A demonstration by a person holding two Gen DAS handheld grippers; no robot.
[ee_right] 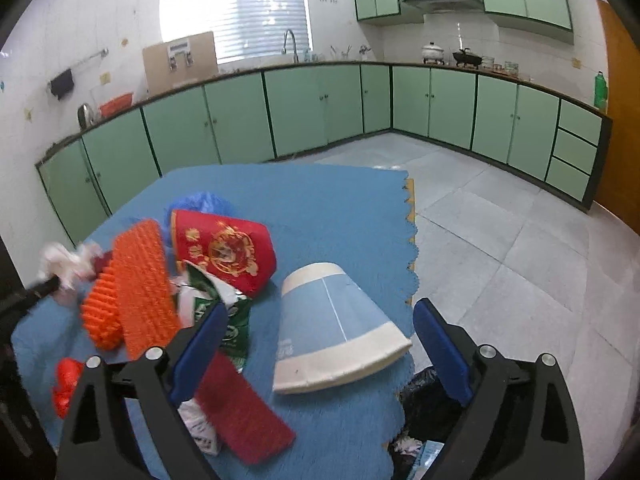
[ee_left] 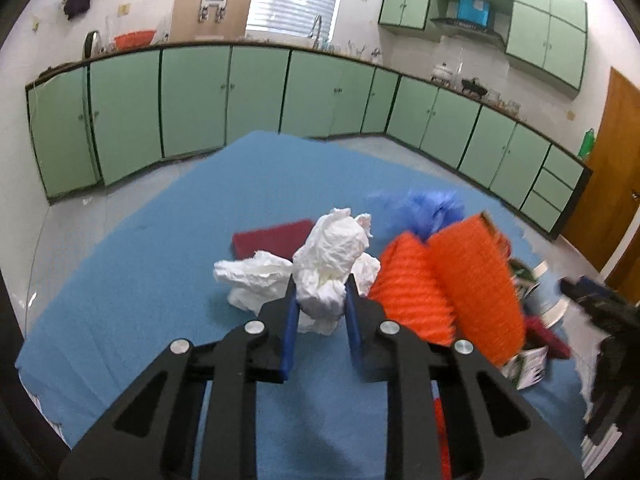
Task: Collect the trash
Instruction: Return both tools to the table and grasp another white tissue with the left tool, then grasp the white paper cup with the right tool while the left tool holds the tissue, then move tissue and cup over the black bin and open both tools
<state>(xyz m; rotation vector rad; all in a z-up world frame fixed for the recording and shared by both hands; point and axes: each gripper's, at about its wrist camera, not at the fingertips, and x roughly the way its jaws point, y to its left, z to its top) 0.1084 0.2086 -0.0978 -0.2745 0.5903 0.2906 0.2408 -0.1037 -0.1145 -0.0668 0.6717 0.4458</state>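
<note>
In the left wrist view, a crumpled white tissue is clamped between the blue pads of the left gripper, raised above the blue mat. Just behind it more white tissue is seen on the mat, with a flat red piece beyond, and orange mesh rolls to the right. A blue plastic bag is seen past the rolls.

In the right wrist view, the right gripper is held wide apart, with nothing between its pads. A flattened blue paper cup lies just ahead of it on the mat. A green wrapper and a red strip are found by the left pad, a red cup behind them. A black bag is glimpsed below the mat's edge. Green cabinets are seen farthest off.
</note>
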